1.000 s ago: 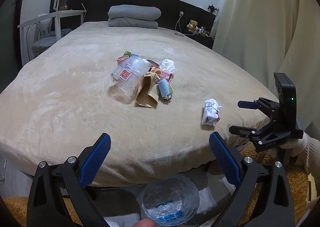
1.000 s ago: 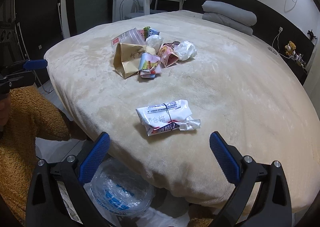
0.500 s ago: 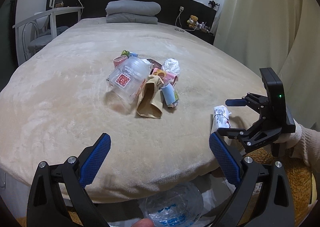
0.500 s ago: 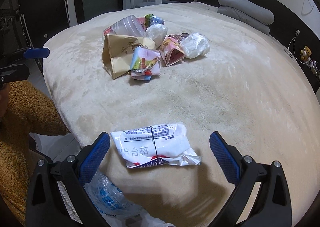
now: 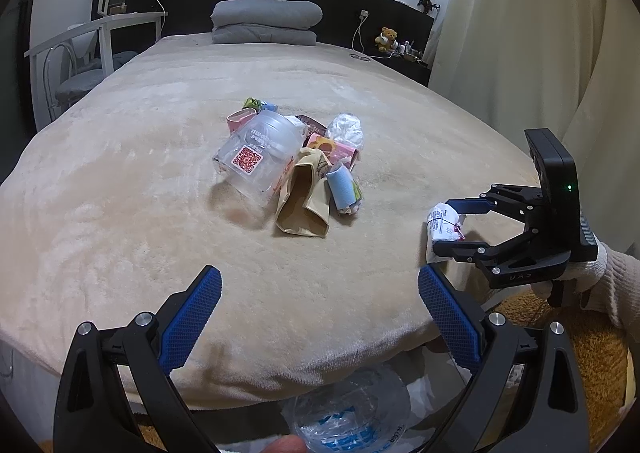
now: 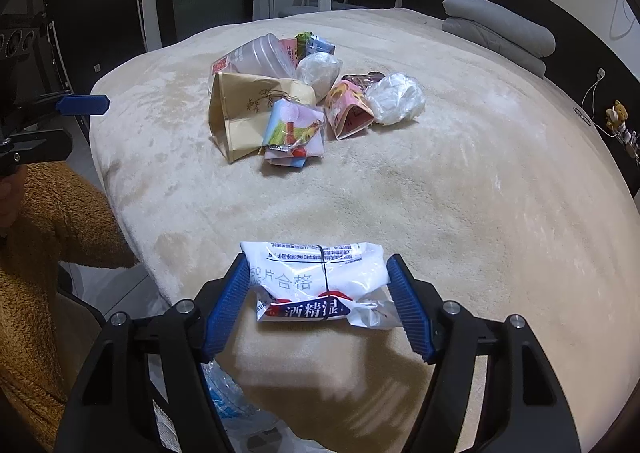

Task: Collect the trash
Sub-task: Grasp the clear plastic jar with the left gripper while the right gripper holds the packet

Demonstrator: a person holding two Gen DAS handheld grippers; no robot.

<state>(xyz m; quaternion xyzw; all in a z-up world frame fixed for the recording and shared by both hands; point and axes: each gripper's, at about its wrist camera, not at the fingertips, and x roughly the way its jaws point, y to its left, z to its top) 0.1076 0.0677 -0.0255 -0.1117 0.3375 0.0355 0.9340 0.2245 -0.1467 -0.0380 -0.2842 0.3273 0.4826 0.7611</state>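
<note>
The right tongs [image 6: 318, 295] have their blue pads on both ends of a white wipes packet [image 6: 320, 281], squeezing it at the near edge of the bed [image 6: 480, 181] — the same packet [image 5: 444, 219] shows between those tongs [image 5: 456, 227] in the left view. The left tongs [image 5: 320, 317] are spread wide with nothing in them, over the bed's near edge. Farther in, at the middle of the bed, sits a trash pile [image 5: 296, 165] — a clear plastic jar [image 5: 260, 159], a brown paper bag [image 5: 302, 197] and crumpled wrappers [image 6: 296, 129] all touching.
</note>
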